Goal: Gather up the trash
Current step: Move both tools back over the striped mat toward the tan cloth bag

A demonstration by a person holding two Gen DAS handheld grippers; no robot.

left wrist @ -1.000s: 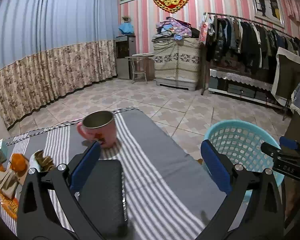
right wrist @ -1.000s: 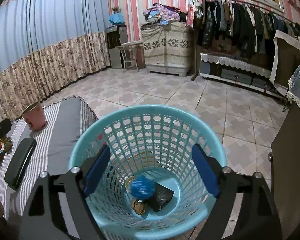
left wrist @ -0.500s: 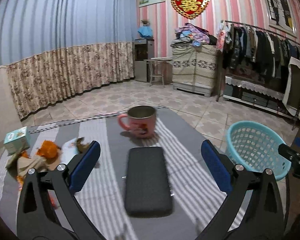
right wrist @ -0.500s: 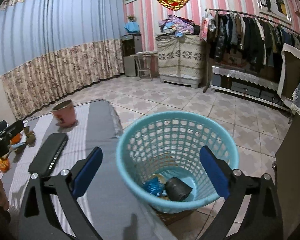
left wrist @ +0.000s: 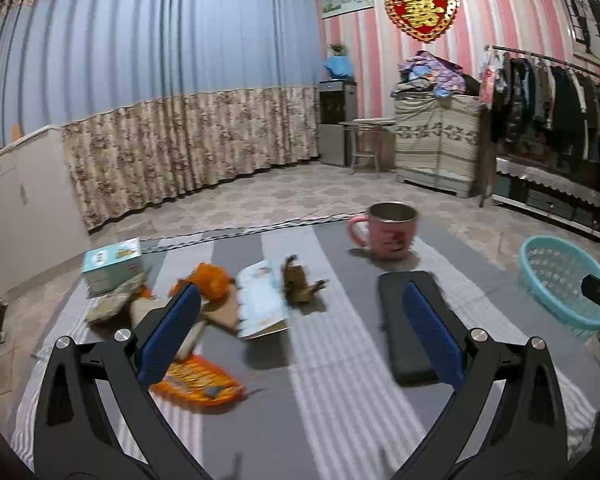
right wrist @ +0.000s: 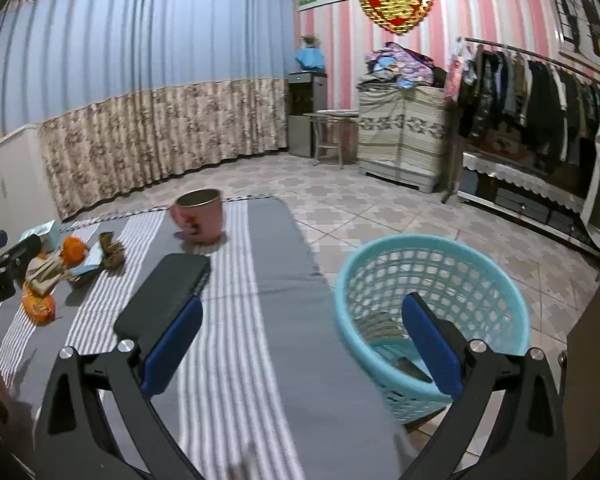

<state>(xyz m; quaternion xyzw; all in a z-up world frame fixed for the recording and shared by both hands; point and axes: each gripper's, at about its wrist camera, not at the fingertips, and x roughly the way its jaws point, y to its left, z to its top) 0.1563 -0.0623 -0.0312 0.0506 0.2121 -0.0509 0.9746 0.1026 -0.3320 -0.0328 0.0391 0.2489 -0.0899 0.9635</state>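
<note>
Both claws, left and right, gape empty over the tabletop with wrappers, mug, black case; basket holds scraps.

Blue curtains with a floral beige lower band are hanging across the left wall, meeting pink-and-white striped wallpaper where a red and gold heart ornament is hanging. A patterned tile floor is stretching back to a cloth-draped cabinet piled with clothes, a water dispenser and a small round table. Dark garments are hanging on a clothes rack along the right wall.
</note>
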